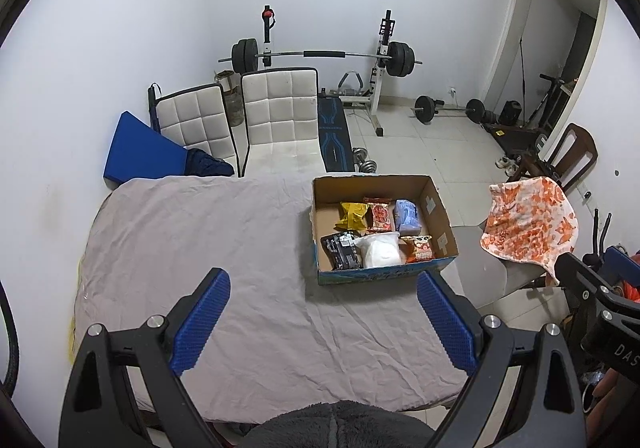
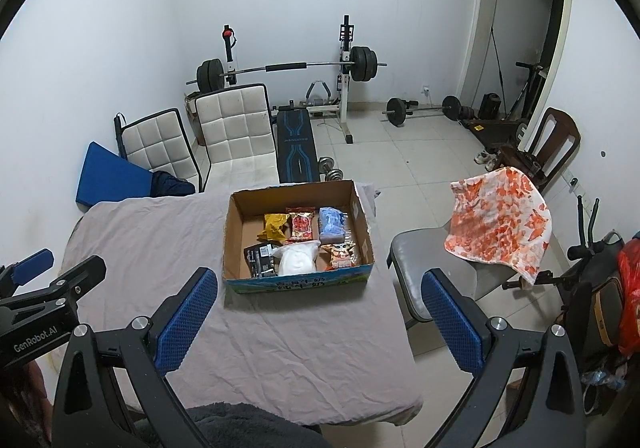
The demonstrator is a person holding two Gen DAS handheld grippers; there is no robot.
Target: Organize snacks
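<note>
Our left tool (image 1: 322, 322) and right tool (image 2: 320, 318) hang spread, empty; at twelve o'clock, six snacks (image 2: 300, 226) already fill the box (image 2: 236, 232); worktop (image 1: 200, 232) bare, nothing apparently left.

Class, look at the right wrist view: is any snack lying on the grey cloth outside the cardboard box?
No, all packets sit inside the box.

Each tool (image 1: 323, 318) — black frame, silver screws, blue dimpled pads (image 2: 186, 322) — above a dark fleecy garment (image 1: 336, 424).

The cardboard box (image 1: 440, 207) is looked down on from the worktop's (image 2: 132, 232) near edge by both wrist views, the right-hand one from nearer; box and worktop are shared.
</note>
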